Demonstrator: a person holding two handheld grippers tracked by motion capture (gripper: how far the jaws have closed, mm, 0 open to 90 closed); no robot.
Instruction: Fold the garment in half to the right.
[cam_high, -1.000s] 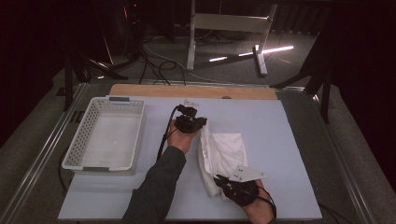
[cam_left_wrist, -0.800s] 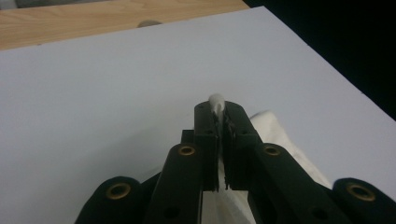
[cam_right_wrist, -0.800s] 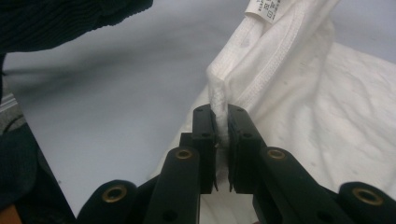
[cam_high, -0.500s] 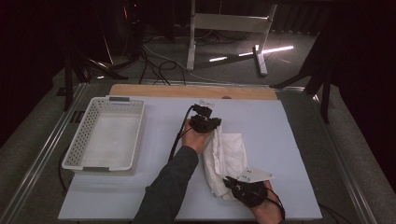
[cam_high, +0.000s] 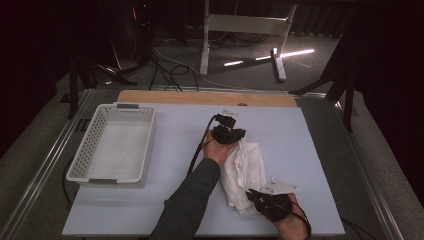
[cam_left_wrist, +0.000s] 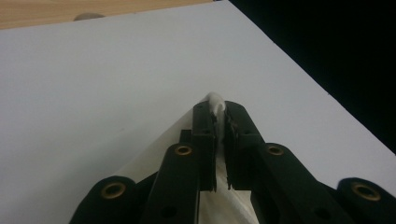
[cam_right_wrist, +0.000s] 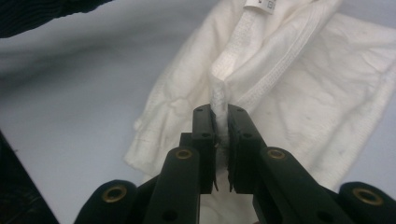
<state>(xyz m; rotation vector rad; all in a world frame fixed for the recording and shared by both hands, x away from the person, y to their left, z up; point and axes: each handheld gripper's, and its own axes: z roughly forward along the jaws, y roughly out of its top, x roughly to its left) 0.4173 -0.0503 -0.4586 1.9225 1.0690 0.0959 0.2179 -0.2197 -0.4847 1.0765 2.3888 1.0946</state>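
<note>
Lying crumpled on the white mat right of centre, the cloth is pinched at two ends so it can be pulled taut; the left gripper nips a small tuft at the far end, jaws nearly together on it; the right gripper clamps a stitched hem fold at the near end, jaws likewise narrow on fabric; opposite holds probably serve to stretch or fold it; the basket stands well apart at left, likely the destination.
</note>
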